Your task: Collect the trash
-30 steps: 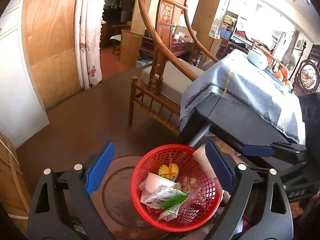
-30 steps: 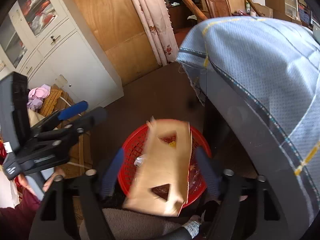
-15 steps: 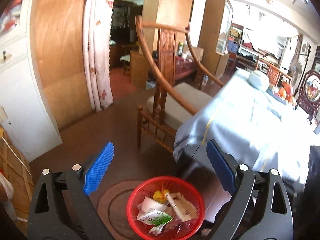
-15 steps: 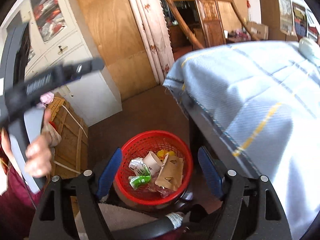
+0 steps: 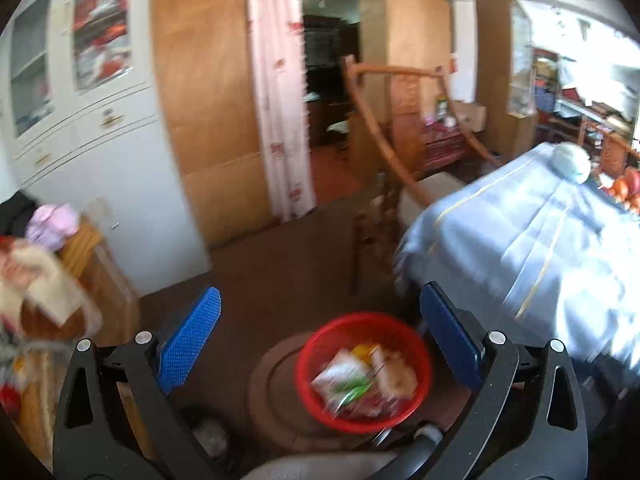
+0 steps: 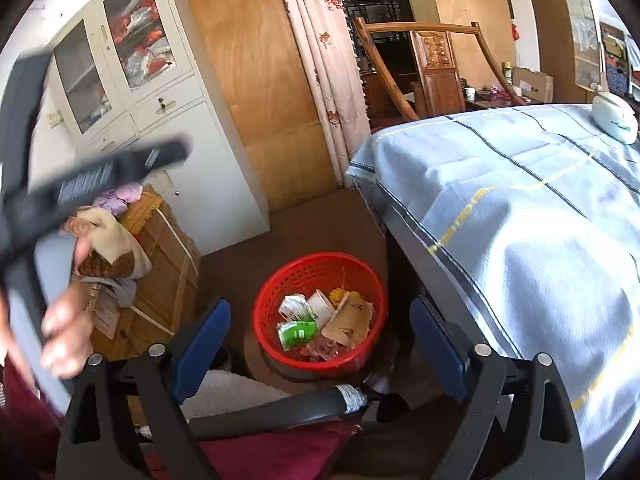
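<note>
Table point(image 6: 520, 216): large surface under a blue-grey cloth, filling the right side; its near corner overhangs the basket, likely so that litter cleared from the top has a short way to fall.
Cabinet point(image 6: 168, 128): white unit at far left, with a wooden crate just before it.
Red basket point(image 6: 320, 312): mesh bin on a round base on the floor, between crate and table leg, upright and open-topped to take drops from above.
Trash point(image 6: 324, 322): wrappers, a paper cup and a brown card piece, all lying inside the basket.
Left gripper point(image 5: 316, 344): jaws opening, nothing between the pads; basket lies below and just right of centre.
Right gripper point(image 6: 320, 348): jaws opening, empty; basket sits low between its fingers, well beneath them.
</note>
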